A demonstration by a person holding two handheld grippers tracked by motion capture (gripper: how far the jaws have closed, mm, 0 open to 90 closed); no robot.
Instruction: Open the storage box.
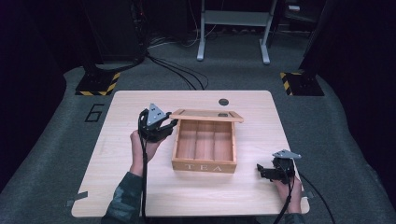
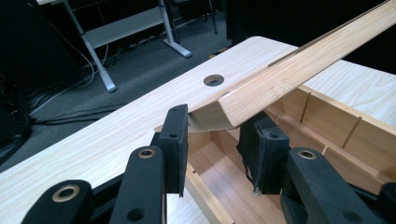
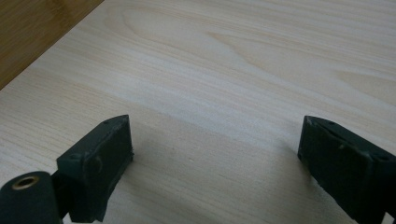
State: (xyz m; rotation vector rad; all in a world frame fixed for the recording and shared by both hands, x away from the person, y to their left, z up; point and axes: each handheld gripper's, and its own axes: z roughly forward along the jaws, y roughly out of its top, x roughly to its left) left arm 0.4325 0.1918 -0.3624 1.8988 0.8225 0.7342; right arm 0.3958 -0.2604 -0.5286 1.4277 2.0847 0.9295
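A: Left claw [image 2: 212,135] clamped on the lid [image 2: 299,74] corner, pads on either side of its edge. Agree?

B: Yes. Lid is raised off the box [image 1: 204,144], tilted, near corner in the left claw, far end running up and away in the left gripper view.

A: High view: left claw [image 1: 169,125] sits at the box's left rear corner, lid [image 1: 206,115] hanging over the back edge.

B: Box location?

A: Middle of the tabletop [image 1: 140,186], "TEA" on the front wall, open, dividers inside making three compartments. Contents: can't tell.

B: Right claw [image 3: 215,154]?

A: Jaws apart, nothing between them, bare tabletop [image 3: 243,60] under them. High view puts the right claw [image 1: 262,171] at the box's front right, well apart from it, near the tabletop's right front corner.

B: Round hole [image 1: 223,101] in the tabletop behind the box, noted.
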